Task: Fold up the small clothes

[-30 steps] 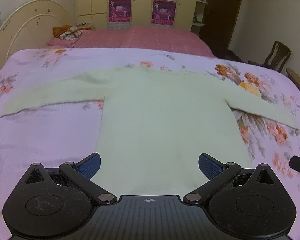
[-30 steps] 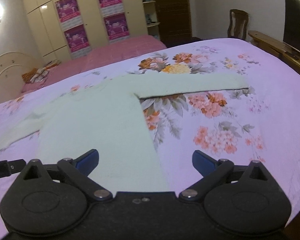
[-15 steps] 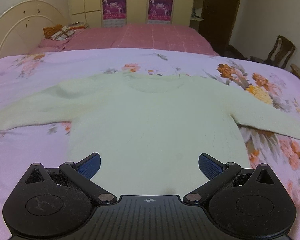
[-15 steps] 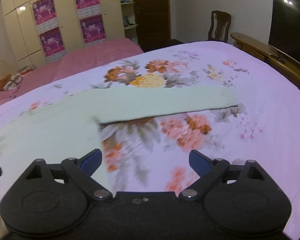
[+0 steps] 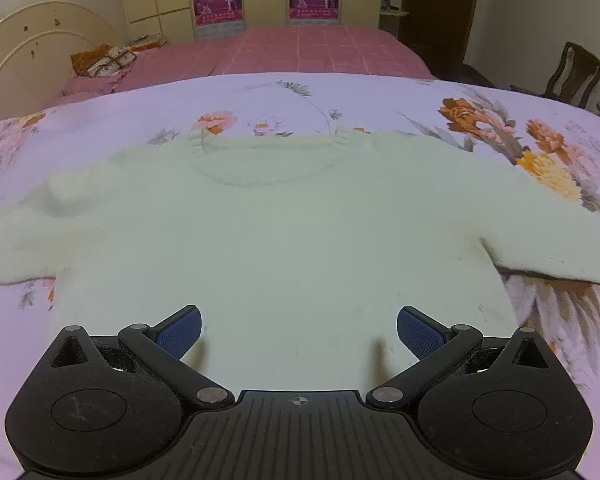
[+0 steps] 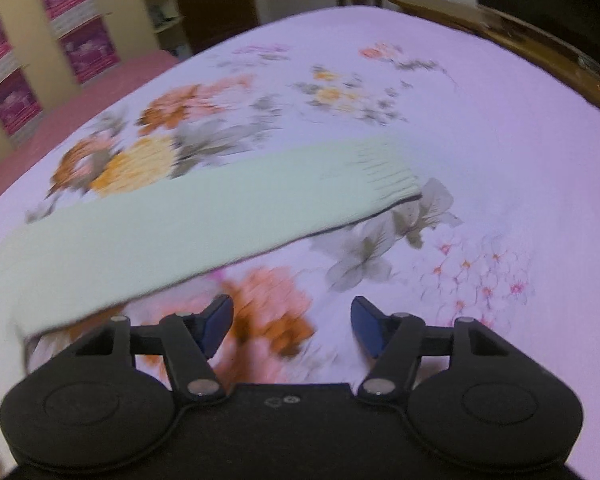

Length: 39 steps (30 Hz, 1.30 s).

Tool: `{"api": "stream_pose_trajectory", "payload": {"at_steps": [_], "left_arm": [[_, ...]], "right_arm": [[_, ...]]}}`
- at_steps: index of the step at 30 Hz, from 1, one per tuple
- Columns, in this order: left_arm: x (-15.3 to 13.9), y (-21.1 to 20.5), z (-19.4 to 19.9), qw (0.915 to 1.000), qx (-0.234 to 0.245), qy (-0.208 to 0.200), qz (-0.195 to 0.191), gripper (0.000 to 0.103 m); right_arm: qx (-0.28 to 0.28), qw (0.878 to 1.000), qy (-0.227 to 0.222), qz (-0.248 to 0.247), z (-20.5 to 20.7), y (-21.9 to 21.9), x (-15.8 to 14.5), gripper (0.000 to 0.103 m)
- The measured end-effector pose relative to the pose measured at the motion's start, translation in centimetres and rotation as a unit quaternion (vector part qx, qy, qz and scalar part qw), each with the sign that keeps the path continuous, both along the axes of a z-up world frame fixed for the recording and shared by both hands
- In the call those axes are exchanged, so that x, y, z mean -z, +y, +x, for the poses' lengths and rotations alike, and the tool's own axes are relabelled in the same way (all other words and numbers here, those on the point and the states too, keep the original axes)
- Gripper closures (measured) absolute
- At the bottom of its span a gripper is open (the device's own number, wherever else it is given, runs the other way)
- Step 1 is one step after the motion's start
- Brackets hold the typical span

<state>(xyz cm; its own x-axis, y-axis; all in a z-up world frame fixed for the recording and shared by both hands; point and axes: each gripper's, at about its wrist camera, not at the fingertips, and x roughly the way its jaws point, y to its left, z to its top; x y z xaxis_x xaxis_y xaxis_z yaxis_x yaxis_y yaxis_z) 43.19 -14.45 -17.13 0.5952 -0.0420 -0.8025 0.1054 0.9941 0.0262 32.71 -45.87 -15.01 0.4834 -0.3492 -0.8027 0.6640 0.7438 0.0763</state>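
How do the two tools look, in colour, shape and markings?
Both are matte black. The left tool has two round housings, angled link arms with silver pivot pins, blue textured pads, a ribbed centre plate and a small white crosshair mark. The right tool has the same build, with dark blue pads and small embossed marks on a smooth plate. No cables or sleeves show.

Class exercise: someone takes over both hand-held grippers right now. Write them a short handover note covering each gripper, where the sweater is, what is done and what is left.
Left gripper: open, empty, over the lower body of the pale sweater.
Right gripper: open, empty, over the floral bedspread, just short of the sweater's right sleeve; its ribbed cuff lies ahead.
Sweater: spread flat, neckline away from you, both sleeves out sideways.
Done: laid out flat; no fold visible.
Left: probably fold the sleeves in, then the body.
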Motion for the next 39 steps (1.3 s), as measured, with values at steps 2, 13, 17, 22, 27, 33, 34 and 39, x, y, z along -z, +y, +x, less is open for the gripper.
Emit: {"api": "stream_pose_trajectory", "payload": {"at_steps": [2, 13, 17, 22, 27, 33, 34, 39], "left_arm": [[0.3, 0.0, 0.6, 1.0, -0.003, 0.002, 0.005, 0.0], [0.7, 1.4, 1.6, 0.9997, -0.019, -0.007, -0.016, 0.0], [0.6, 2.2, 1.6, 0.9997, -0.022, -0.005, -0.013, 0.0], [-0.1, 4.2, 1.7, 0.9993, -0.029, -0.006, -0.021, 0.0], [-1.2, 7.9, 2.0, 0.9983, -0.042, -0.019, -0.037, 0.0], [-1.8, 14.3, 2.9, 0.9952, -0.061, -0.027, -0.071, 0.0], [-1.7, 15.4, 3.0, 0.9949, -0.063, -0.028, -0.075, 0.0], [-0.8, 19.3, 3.5, 0.9909, -0.079, -0.014, -0.108, 0.0]], "right_arm": [[0.007, 1.0, -0.002, 0.0, 0.7, -1.1, 0.5, 0.039], [0.046, 0.997, -0.052, -0.026, 2.7, -5.3, 0.7, 0.094], [0.024, 0.996, -0.078, -0.033, 2.7, -4.9, -0.3, 0.099], [-0.032, 0.992, -0.109, -0.062, 3.9, -1.6, -2.8, 0.099], [-0.115, 0.982, -0.138, -0.051, 6.7, 5.4, -5.1, 0.099], [-0.227, 0.961, -0.158, -0.011, 10.9, 17.3, -5.7, 0.099], [-0.249, 0.956, -0.156, -0.004, 11.6, 19.9, -5.4, 0.099], [-0.333, 0.936, -0.11, 0.033, 14.5, 29.4, -1.3, 0.099]]}}
